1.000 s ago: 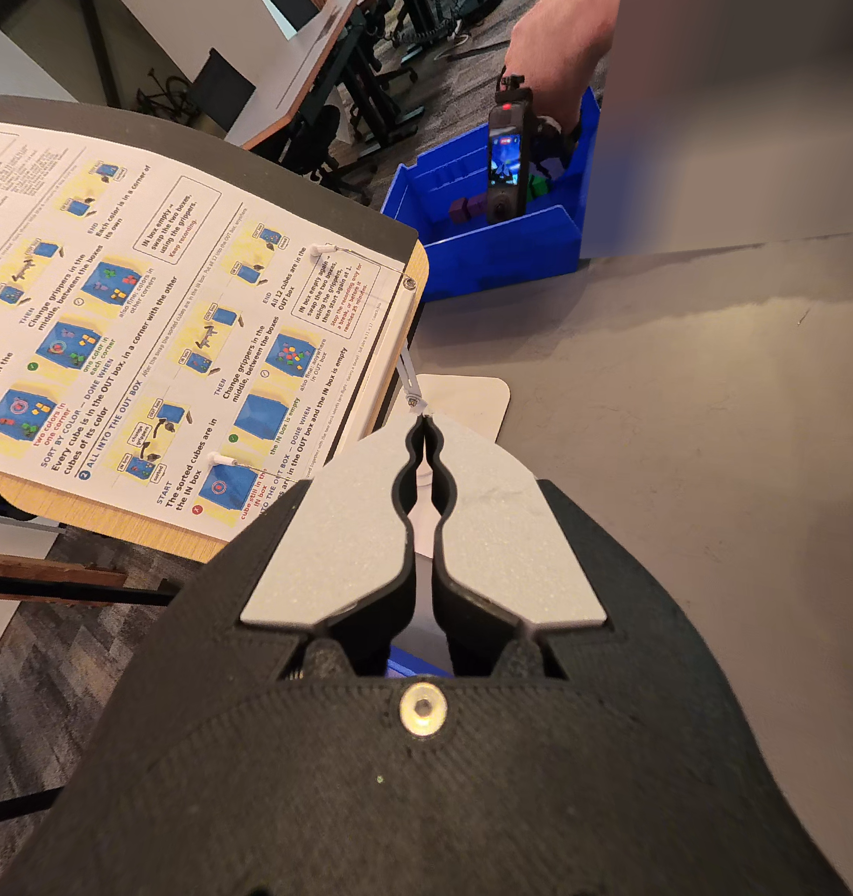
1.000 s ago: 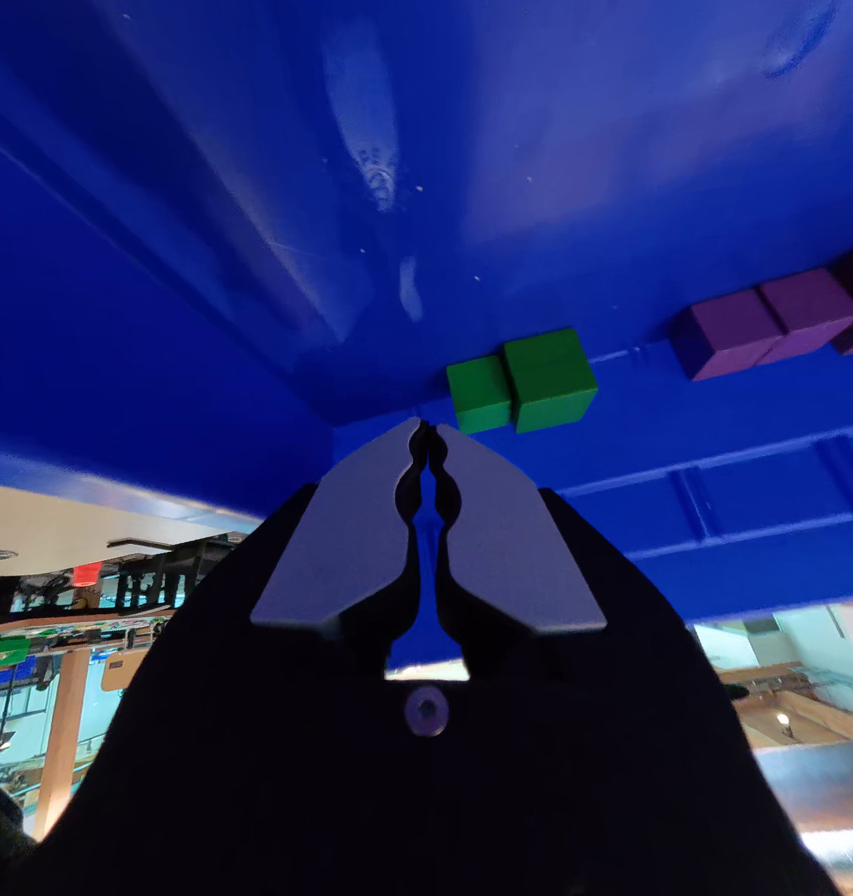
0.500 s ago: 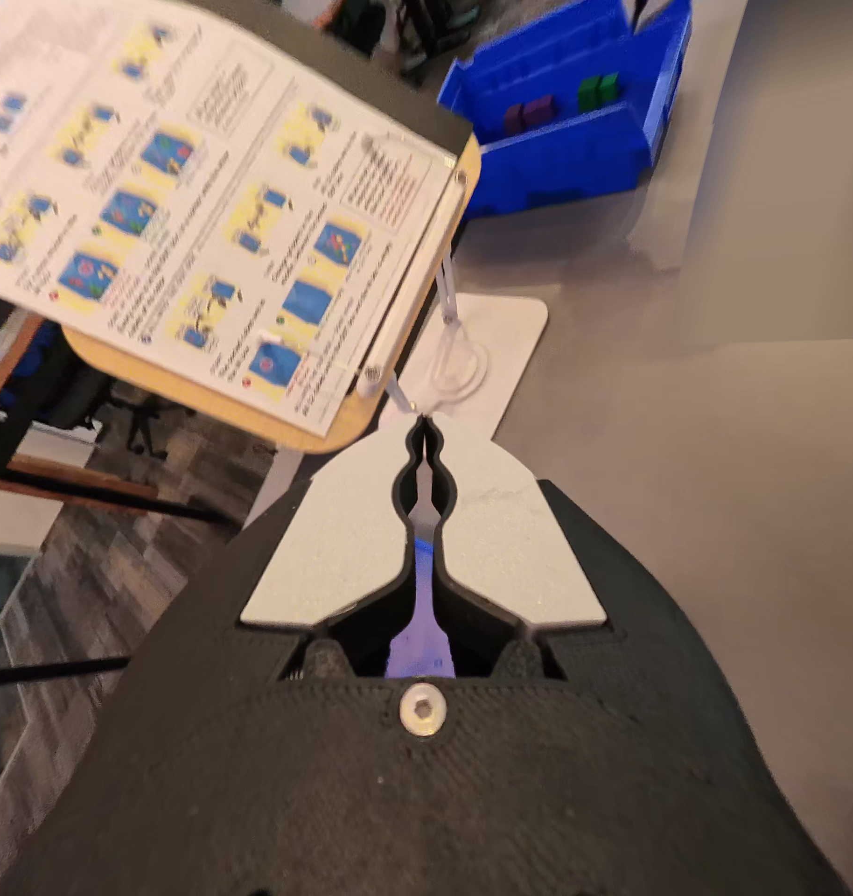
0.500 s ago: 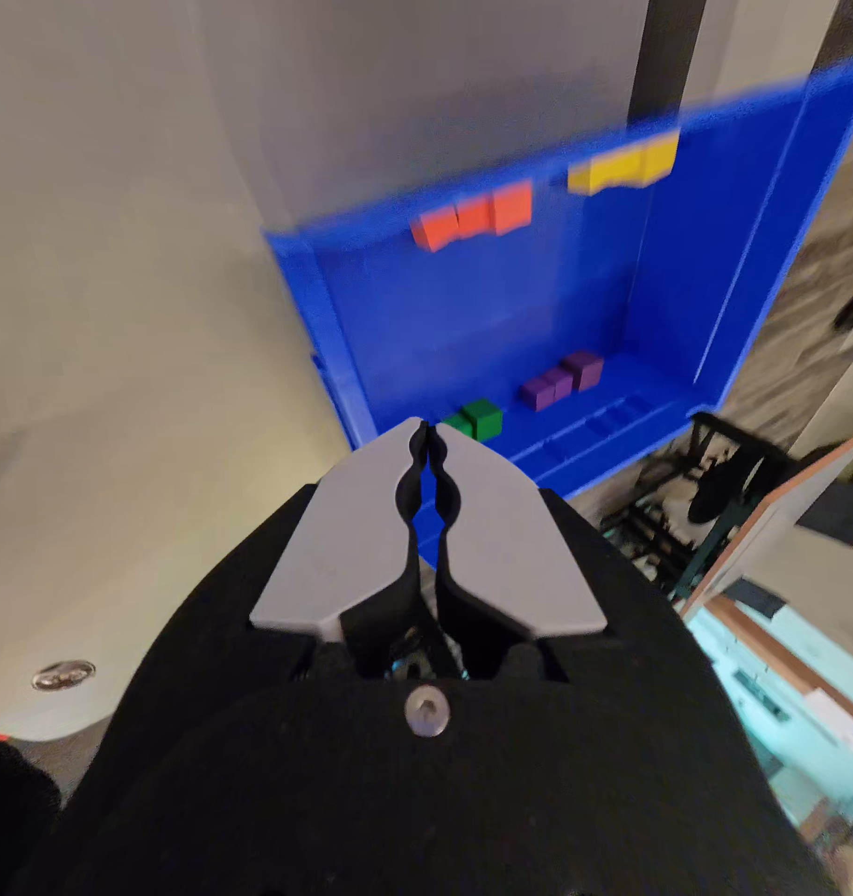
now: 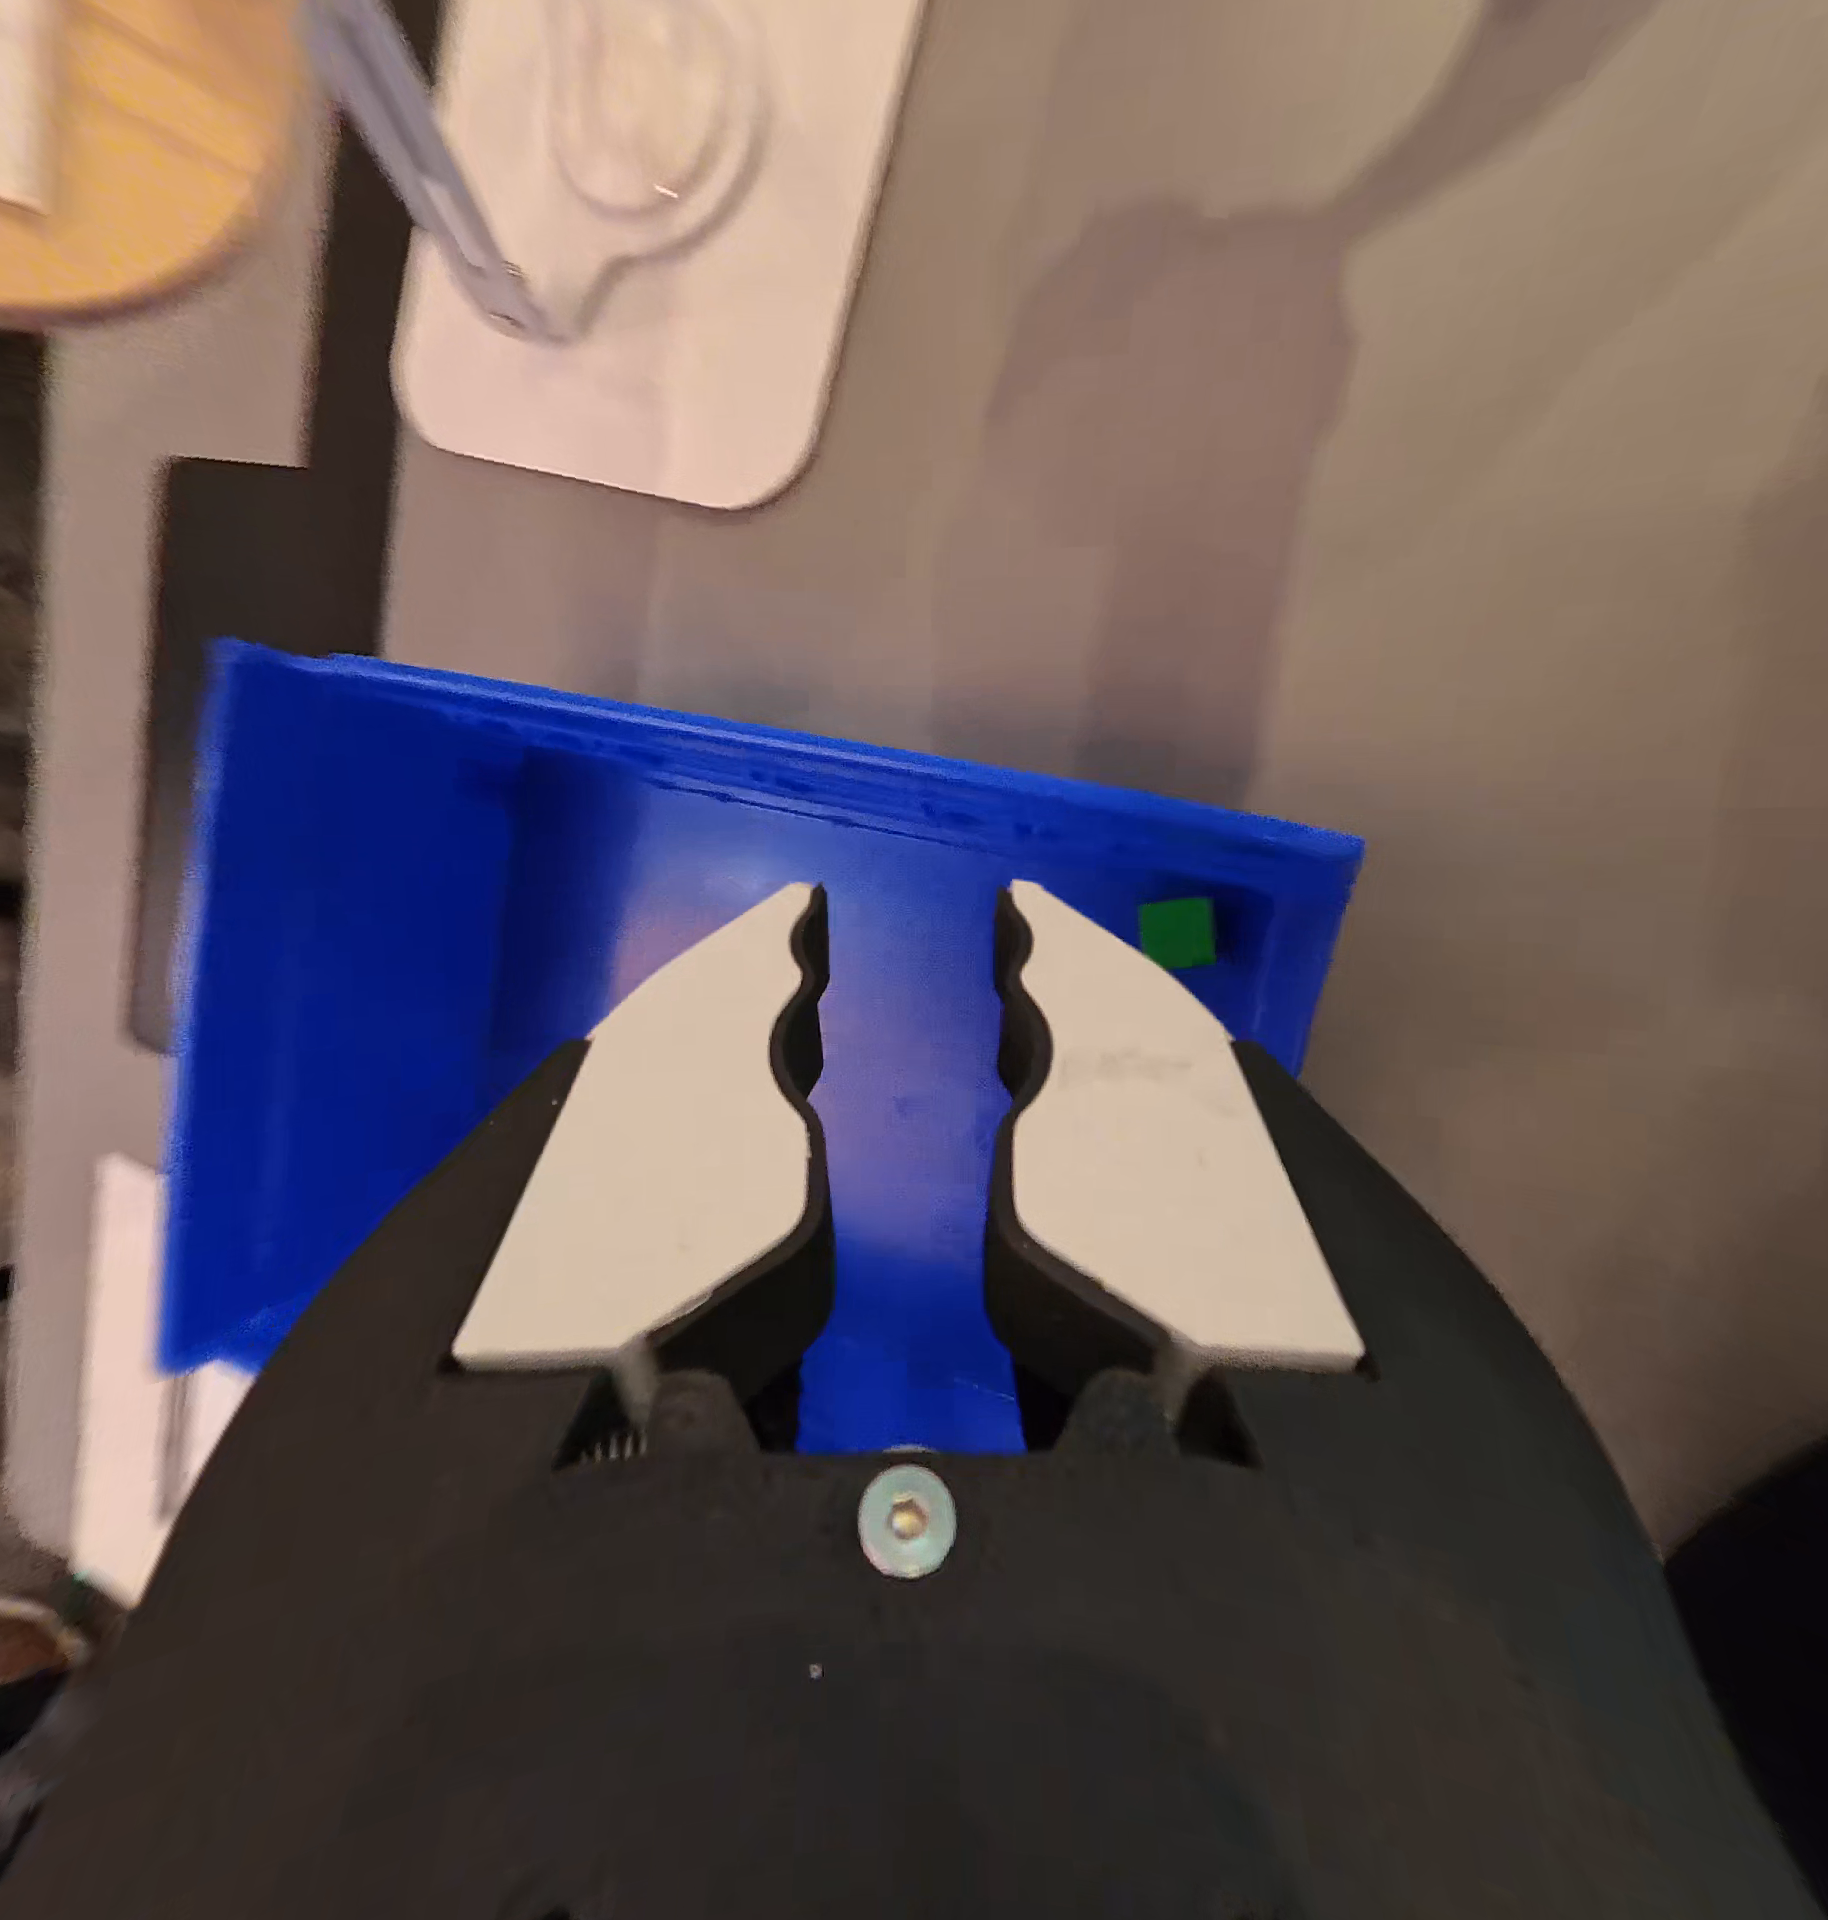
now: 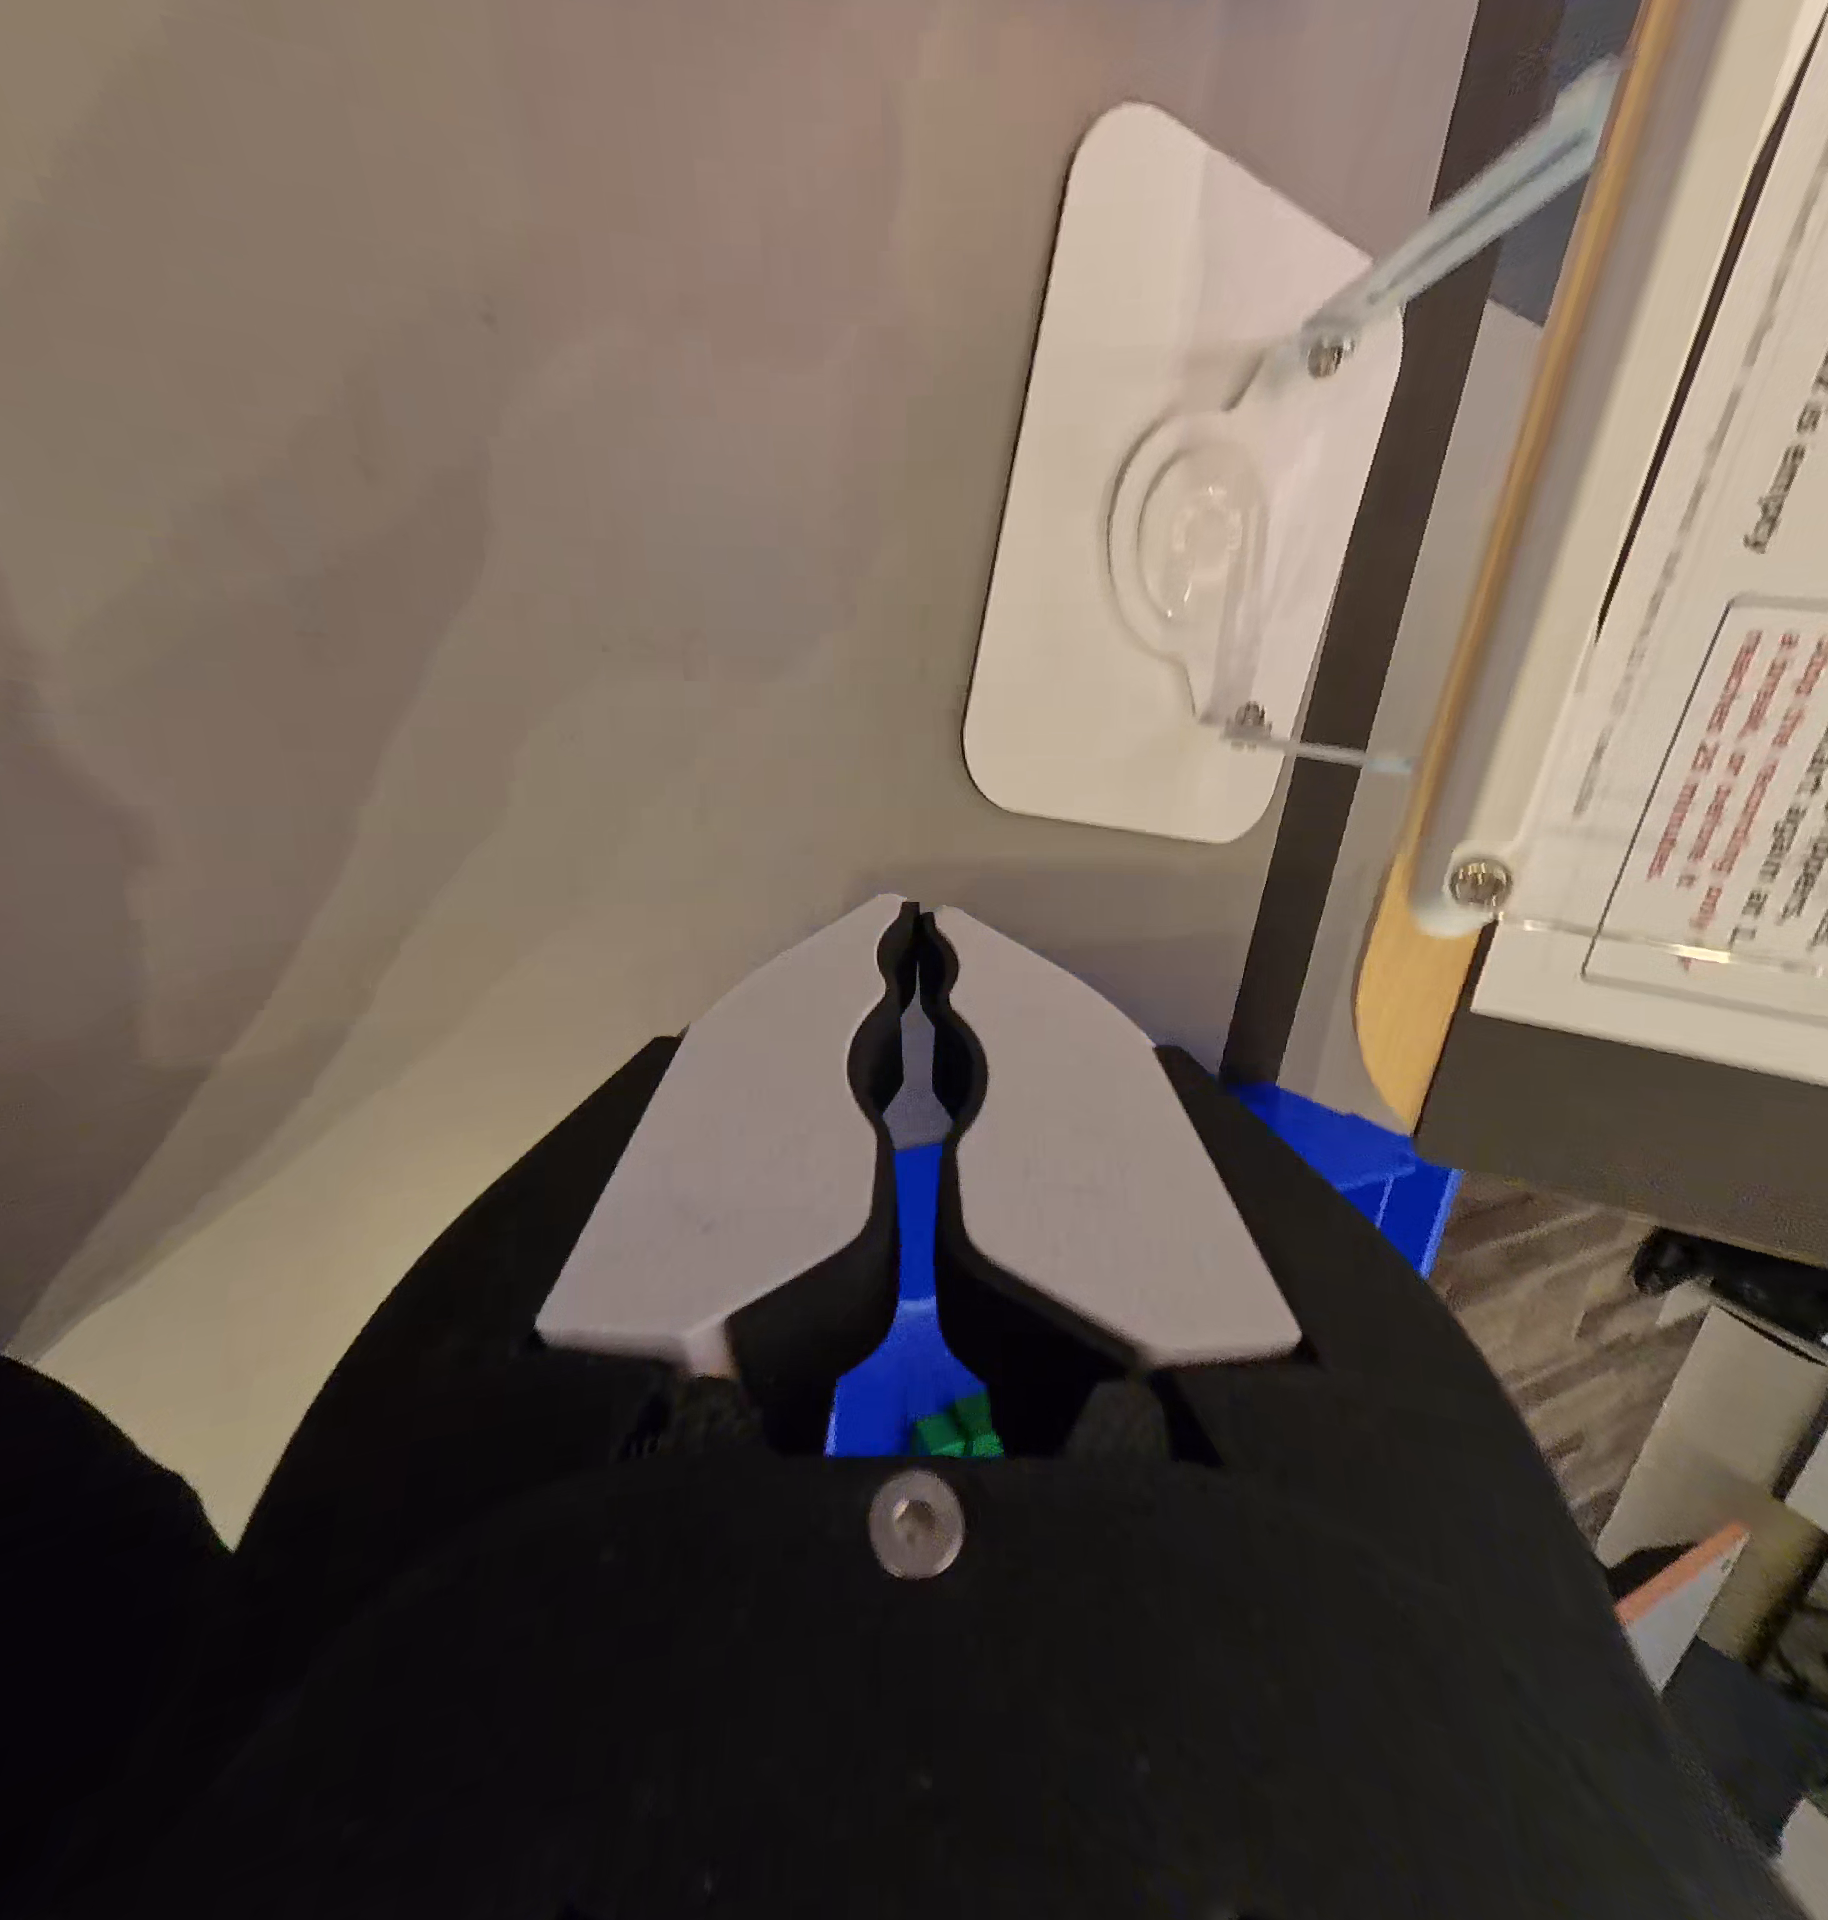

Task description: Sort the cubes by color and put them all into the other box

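In the left wrist view my left gripper [image 5: 910,904] is open and empty, hovering over a blue box [image 5: 370,935] on the grey table. One green cube [image 5: 1177,930] sits in that box's far right corner, just right of my right fingertip. The rest of the box floor that shows is bare; my gripper hides part of it. In the right wrist view my right gripper [image 6: 915,914] is shut with nothing between its tips. A blue box [image 6: 1346,1153] lies under it, and green cubes [image 6: 951,1439] show through the gap at the finger bases.
A white stand base [image 5: 661,260] with a clear mount sits on the table beyond the left box; it also shows in the right wrist view [image 6: 1149,520]. A wooden board with an instruction sheet [image 6: 1668,623] overhangs the table edge at the right. It is some 11 centimeters from my left tips to the green cube [image 5: 1177,930].
My left gripper has opened and tipped down over a blue box. My right gripper has pulled out of its box, stayed shut, and now faces the table and stand base.
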The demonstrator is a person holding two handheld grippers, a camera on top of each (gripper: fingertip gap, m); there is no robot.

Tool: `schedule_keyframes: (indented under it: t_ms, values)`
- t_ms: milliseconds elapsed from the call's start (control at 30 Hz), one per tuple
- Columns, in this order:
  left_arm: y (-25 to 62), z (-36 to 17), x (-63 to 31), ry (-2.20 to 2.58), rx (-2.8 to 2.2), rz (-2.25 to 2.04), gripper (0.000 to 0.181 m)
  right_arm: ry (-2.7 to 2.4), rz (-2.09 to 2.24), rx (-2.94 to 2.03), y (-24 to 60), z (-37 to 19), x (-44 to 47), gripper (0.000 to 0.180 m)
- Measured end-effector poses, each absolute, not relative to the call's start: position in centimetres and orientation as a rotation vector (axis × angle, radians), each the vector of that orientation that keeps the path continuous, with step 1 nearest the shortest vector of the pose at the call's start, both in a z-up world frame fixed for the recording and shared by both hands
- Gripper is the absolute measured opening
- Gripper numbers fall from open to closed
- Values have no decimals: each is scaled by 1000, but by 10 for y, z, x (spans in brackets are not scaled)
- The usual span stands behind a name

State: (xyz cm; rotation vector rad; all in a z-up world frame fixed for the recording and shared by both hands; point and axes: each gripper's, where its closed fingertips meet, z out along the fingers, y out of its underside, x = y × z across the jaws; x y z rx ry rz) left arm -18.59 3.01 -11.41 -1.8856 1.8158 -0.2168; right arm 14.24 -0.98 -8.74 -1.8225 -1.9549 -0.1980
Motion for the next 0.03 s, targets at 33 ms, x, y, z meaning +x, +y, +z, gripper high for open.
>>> schedule_keyframes:
  t_ms: [33]
  values:
    - [25,-124,-186,1862,-1892,-254,30,-1964,-186,-1819,-11,-89,137,0]
